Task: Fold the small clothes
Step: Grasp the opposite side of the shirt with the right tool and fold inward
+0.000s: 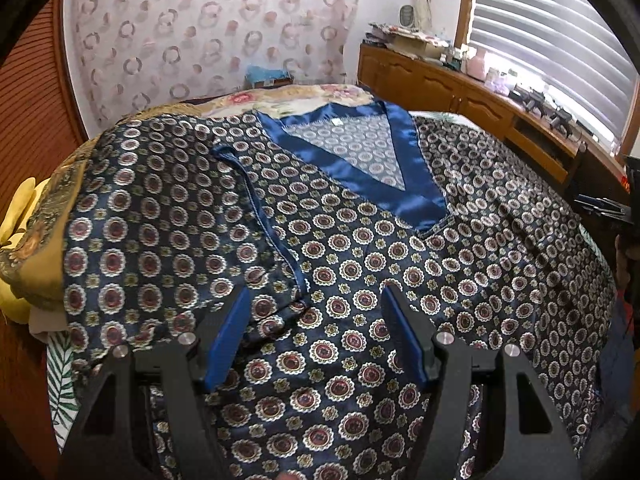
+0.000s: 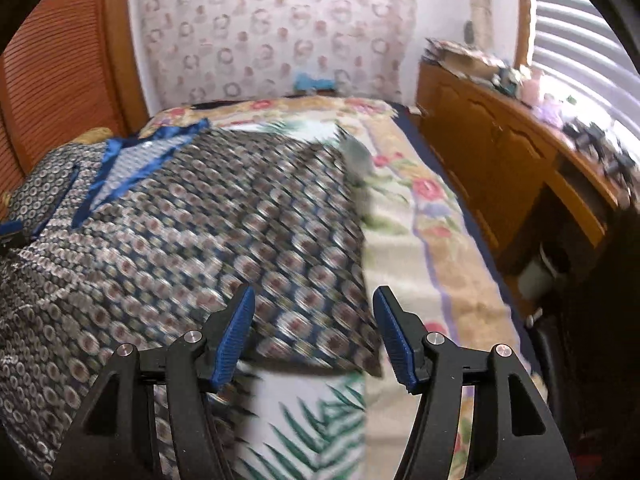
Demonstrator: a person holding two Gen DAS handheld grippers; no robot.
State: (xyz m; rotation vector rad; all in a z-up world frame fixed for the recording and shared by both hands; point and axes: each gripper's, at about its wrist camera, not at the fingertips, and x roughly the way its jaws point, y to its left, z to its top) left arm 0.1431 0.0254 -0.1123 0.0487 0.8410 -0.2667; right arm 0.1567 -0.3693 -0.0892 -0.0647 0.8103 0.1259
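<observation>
A dark blue patterned top (image 1: 360, 264) with a shiny blue V-neck band (image 1: 360, 168) lies spread flat across the bed (image 2: 416, 240), its hem corner near the bed's right edge, while the left gripper (image 1: 316, 300) and right gripper (image 2: 314, 300) hover above it, jaws parted and empty

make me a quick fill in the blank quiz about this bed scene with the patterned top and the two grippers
1. The patterned top has a V-shaped neckline trimmed in plain ____ satin.
2. The top lies spread out on a ____ with a floral cover.
3. The left gripper and the right gripper both have their jaws ____, with nothing clamped.
4. The cabinet along the window side is made of ____.

Missing words: blue; bed; open; wood
</observation>
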